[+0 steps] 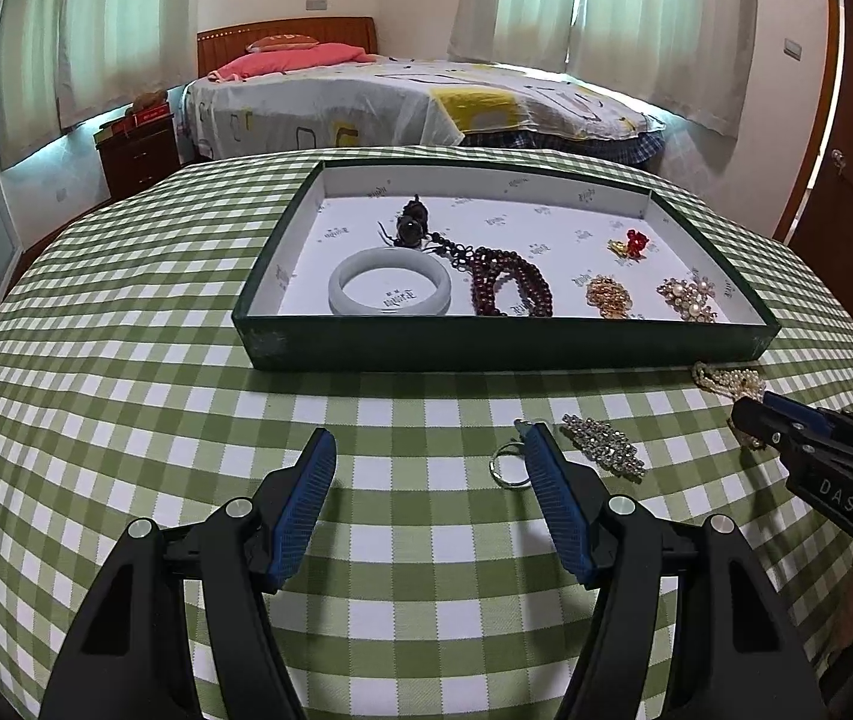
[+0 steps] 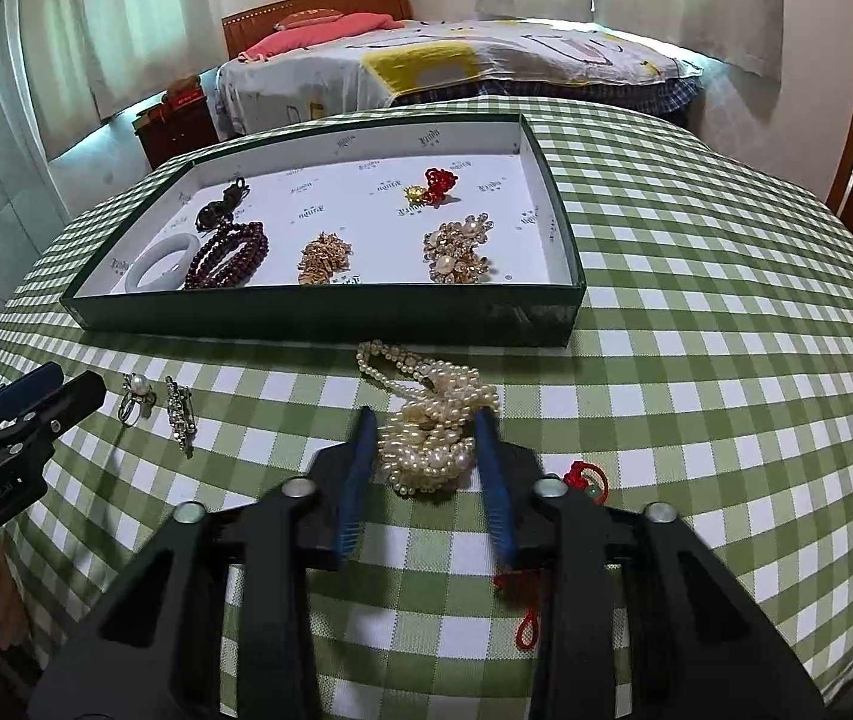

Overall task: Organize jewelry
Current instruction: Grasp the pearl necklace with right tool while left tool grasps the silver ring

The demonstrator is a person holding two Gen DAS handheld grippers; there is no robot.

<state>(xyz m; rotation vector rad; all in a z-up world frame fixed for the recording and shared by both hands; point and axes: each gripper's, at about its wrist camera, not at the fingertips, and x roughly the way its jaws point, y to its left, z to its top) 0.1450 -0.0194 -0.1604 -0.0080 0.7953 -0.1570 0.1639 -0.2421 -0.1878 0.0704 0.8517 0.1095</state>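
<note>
Green-checked tablecloth (image 1: 126,360), bed (image 1: 366,96) behind, left tool (image 1: 429,462) wide open, right tool (image 2: 426,438) open astride pearl necklace (image 2: 432,432)

The green-checked cloth-covered counter (image 2: 696,330) carries a dark green shallow cardboard tray (image 2: 330,315), a heaped cream pearl necklace (image 2: 426,438), a pearl-topped silver ring (image 2: 137,396), a slim rhinestone brooch (image 2: 179,414) and a red knotted cord charm (image 2: 585,477)

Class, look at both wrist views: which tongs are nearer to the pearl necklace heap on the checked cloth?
Right. The right tongs straddle the pearl necklace, open, a finger on each side. The left tongs hang open over bare cloth, well to its left, beyond the ring and brooch.
</note>
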